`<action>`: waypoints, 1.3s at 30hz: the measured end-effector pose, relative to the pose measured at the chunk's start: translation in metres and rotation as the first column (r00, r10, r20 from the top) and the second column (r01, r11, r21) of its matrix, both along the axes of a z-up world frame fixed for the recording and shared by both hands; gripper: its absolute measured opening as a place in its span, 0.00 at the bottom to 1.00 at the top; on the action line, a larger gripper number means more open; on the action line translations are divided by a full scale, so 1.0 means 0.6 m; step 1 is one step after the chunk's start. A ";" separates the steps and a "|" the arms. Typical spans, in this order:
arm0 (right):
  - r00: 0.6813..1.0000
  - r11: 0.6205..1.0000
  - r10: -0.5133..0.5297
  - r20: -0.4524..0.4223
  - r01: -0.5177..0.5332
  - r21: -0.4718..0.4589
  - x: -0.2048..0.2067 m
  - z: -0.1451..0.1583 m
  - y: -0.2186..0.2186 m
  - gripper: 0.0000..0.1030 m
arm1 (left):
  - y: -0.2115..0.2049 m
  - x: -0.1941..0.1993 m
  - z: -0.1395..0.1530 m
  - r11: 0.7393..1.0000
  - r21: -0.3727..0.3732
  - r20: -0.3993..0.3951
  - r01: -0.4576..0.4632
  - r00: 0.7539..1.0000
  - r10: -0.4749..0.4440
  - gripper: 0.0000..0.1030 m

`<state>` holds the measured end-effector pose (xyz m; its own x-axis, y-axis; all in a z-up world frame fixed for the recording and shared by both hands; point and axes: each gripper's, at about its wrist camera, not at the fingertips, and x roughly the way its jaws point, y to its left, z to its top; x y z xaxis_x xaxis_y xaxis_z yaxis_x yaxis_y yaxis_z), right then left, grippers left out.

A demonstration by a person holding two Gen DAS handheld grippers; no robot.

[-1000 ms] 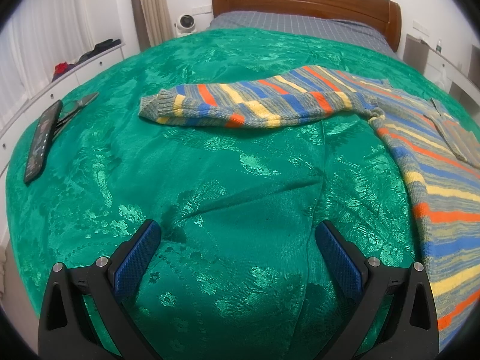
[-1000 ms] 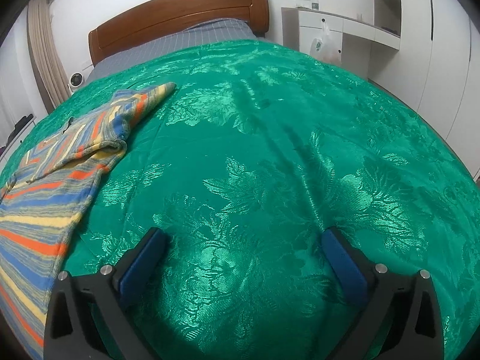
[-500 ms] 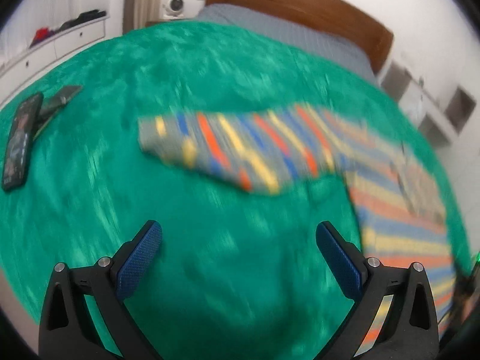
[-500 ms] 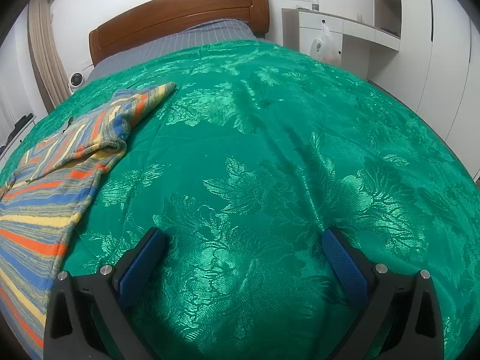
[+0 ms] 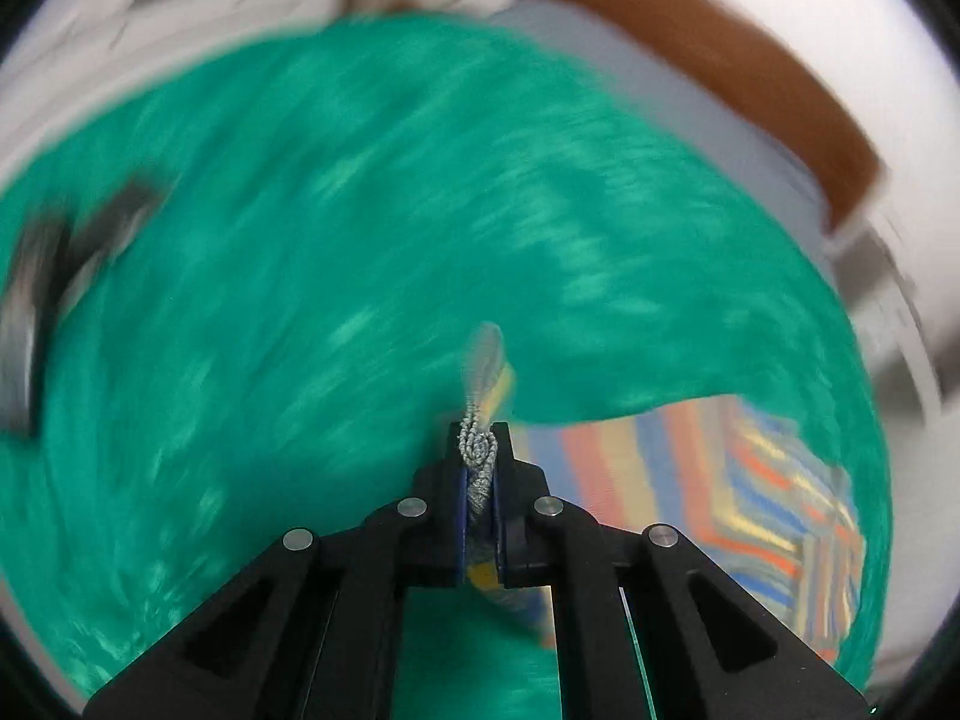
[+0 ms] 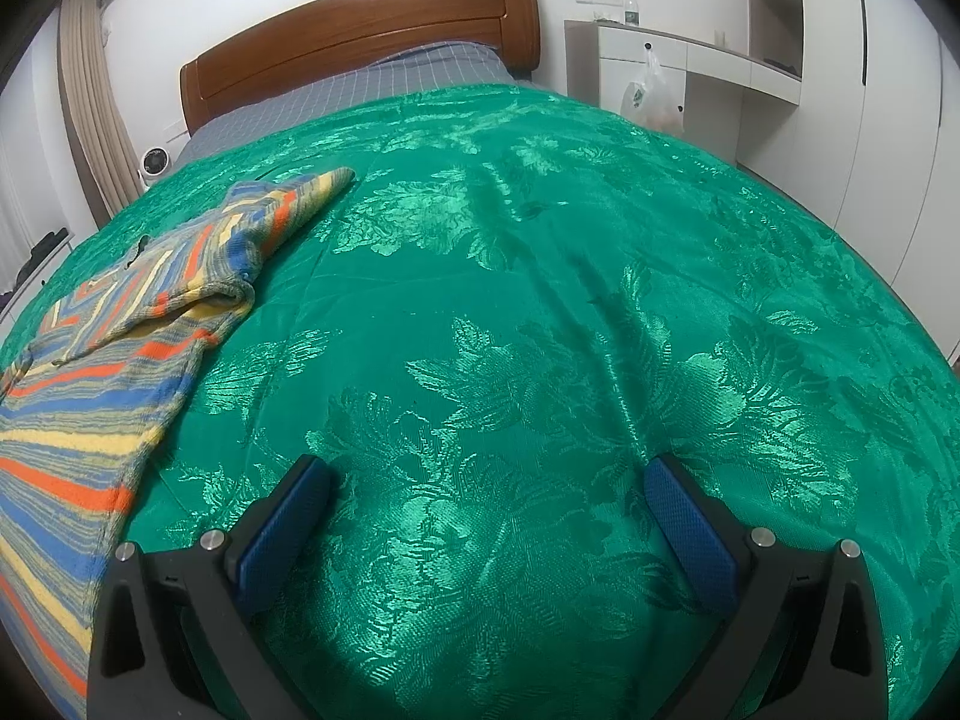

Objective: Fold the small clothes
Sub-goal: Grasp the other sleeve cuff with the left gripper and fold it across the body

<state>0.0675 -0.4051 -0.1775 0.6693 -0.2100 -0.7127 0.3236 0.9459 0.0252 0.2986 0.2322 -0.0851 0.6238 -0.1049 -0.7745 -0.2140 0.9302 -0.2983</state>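
Green floral bedspread (image 6: pixel 540 300) covers the bed in front of you, with a wooden headboard (image 6: pixel 360 42) against the white wall behind. Your left gripper (image 5: pixel 478 474) is clenched on the grey cuff of the striped sweater (image 5: pixel 690 468), the knit bunched between its blue pads; that view is heavily blurred. The sweater's body lies on the bedspread to the right of that gripper. Your right gripper (image 6: pixel 486 516) hangs low over bare bedspread with its fingers spread wide, grasping nothing, and the sweater (image 6: pixel 108 330) lies flat to its left.
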 end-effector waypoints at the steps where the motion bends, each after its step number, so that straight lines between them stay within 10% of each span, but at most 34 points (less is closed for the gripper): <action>1: 1.000 1.000 0.000 0.001 0.000 0.000 0.000 0.000 0.000 1.00 | -0.046 0.004 0.037 0.997 0.036 0.047 0.066 0.997 -0.068 0.04; 8: 1.000 1.000 0.000 0.007 0.000 0.000 -0.003 0.001 0.001 1.00 | -0.366 -0.014 0.134 0.881 0.165 0.166 0.444 0.868 -0.469 0.04; 15: 1.000 1.000 0.001 0.007 -0.001 0.000 -0.003 0.001 0.000 1.00 | -0.589 -0.063 0.000 0.744 0.245 -0.006 0.622 0.768 -0.640 0.18; 21: 1.000 1.000 0.001 0.008 -0.001 0.000 -0.003 0.001 0.000 1.00 | -0.559 -0.143 -0.044 0.735 0.237 -0.052 0.636 0.763 -0.644 0.71; 24: 1.000 1.000 0.001 0.011 -0.001 0.001 -0.004 0.001 0.001 1.00 | -0.485 -0.169 -0.024 0.743 0.252 0.011 0.620 0.766 -0.643 0.77; 28: 1.000 1.000 0.003 0.014 -0.003 0.001 -0.006 0.001 0.001 1.00 | -0.335 -0.155 -0.032 0.789 0.294 -0.017 0.539 0.828 -0.560 0.77; 31: 1.000 1.000 0.002 0.012 -0.002 0.000 -0.006 0.001 0.001 1.00 | -0.289 -0.119 -0.055 0.796 0.260 -0.065 0.546 0.833 -0.550 0.72; 35: 1.000 1.000 0.000 0.007 0.000 -0.004 -0.005 0.002 0.002 1.00 | -0.316 -0.091 -0.085 0.743 0.339 -0.082 0.577 0.805 -0.588 0.65; 39: 1.000 1.000 -0.001 -0.001 0.001 -0.009 -0.003 0.003 0.002 1.00 | -0.312 -0.058 -0.113 0.784 0.407 -0.085 0.468 0.874 -0.478 0.06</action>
<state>0.0656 -0.4039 -0.1757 0.6683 -0.2171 -0.7116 0.3250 0.9456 0.0167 0.2638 0.0451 -0.1530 0.5956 -0.0741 -0.7998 0.2866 0.9498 0.1255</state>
